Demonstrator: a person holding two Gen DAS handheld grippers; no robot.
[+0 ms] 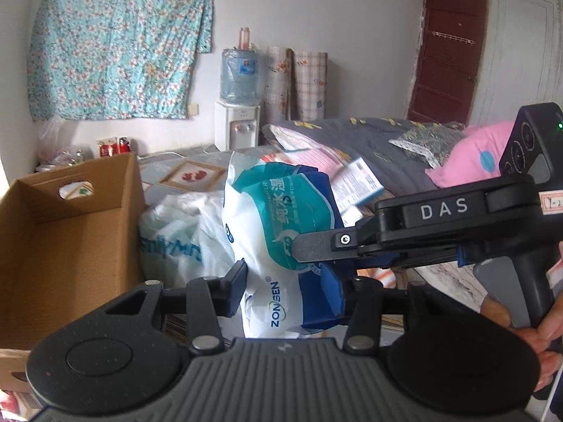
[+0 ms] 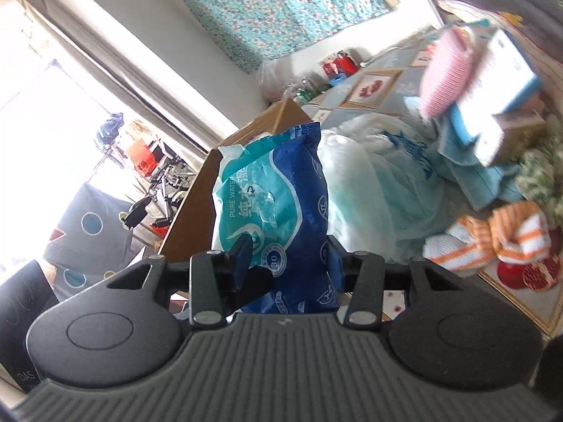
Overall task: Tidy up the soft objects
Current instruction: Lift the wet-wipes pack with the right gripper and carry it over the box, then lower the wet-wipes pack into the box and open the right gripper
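From my left wrist camera, I see the left gripper (image 1: 286, 286) clamped on the lower end of a wet-wipes pack (image 1: 278, 232), white and teal with a dark blue side, held upright between the two pads. The right gripper (image 1: 299, 246) reaches in from the right edge, its black finger lying across the teal face of the same pack, and a hand (image 1: 527, 334) is wrapped around its handle at lower right. Just left of the pack stands an open cardboard box (image 1: 70, 239), its inside bare as far as I can see. Behind the pack lies a crumpled white plastic bag (image 1: 179, 232) with blue lettering. Further back there is a bed with a grey quilt (image 1: 369, 140) and a pink pillow (image 1: 482, 154). A water dispenser (image 1: 239, 123) stands against the wall, beside a floral cloth (image 1: 119, 45) hanging there.

From my right wrist camera, the right gripper (image 2: 286, 262) has its pads pressed on both sides of the wipes pack, which rises upright in front of me, teal face to the left and blue side to the right. The left gripper's black finger shows low at the pack's left, touching it. The cardboard box edge sits directly behind the pack. To the right lie the white bag, a light blue cloth (image 2: 468, 172) and an orange-and-white striped towel (image 2: 492, 235). A pink item and a box at upper right are too blurred for me to name.
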